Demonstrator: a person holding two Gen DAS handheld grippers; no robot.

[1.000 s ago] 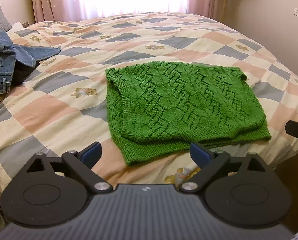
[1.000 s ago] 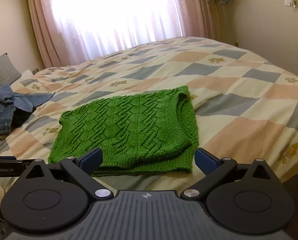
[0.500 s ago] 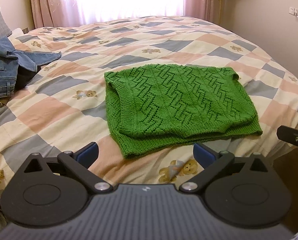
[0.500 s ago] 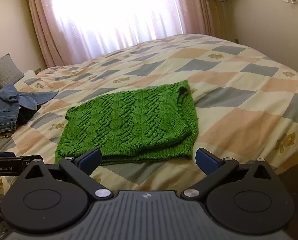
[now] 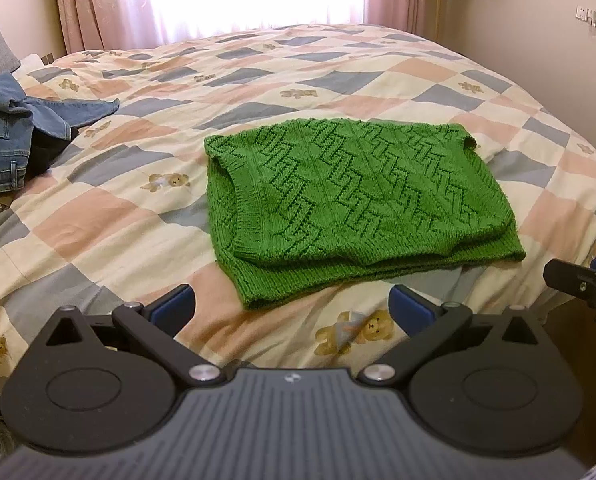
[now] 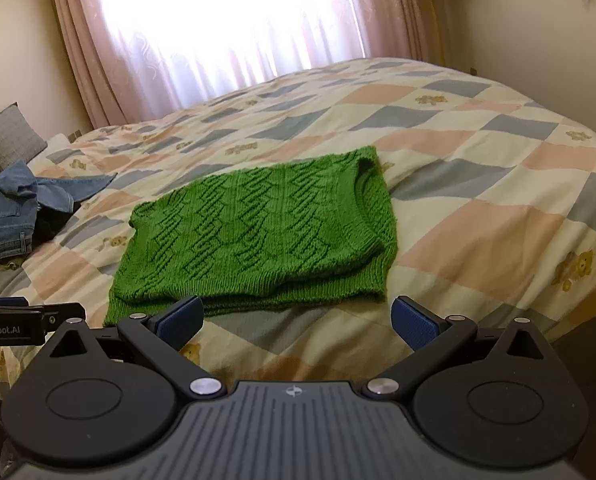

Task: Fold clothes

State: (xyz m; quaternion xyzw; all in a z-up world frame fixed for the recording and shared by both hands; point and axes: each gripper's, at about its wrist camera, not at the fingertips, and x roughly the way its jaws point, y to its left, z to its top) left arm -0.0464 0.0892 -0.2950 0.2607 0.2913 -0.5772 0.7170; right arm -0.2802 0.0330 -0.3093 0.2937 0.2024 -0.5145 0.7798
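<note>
A green knitted sweater (image 5: 358,204) (image 6: 257,240) lies folded flat on the bed's patchwork quilt (image 5: 109,220) (image 6: 478,232), near its front edge. My left gripper (image 5: 291,308) hangs open above the quilt, just short of the sweater's near corner, with nothing between its blue pads. My right gripper (image 6: 295,322) is also open and holds nothing; its left pad (image 6: 179,320) overlaps the sweater's near hem in the picture, and contact cannot be told. Each gripper shows at the edge of the other's view, the right one (image 5: 586,284) at the right and the left one (image 6: 21,320) at the left.
Crumpled blue jeans (image 5: 13,136) (image 6: 13,212) lie on the bed's far left side, with a grey pillow (image 6: 11,138) behind them. Pink curtains (image 6: 225,28) hang over a bright window behind the bed. The bed's edge drops off close to the grippers.
Both grippers have drawn back a little from the sweater, which now sits farther off in each view. The left jaws have spread slightly wider. The sweater has not moved.
</note>
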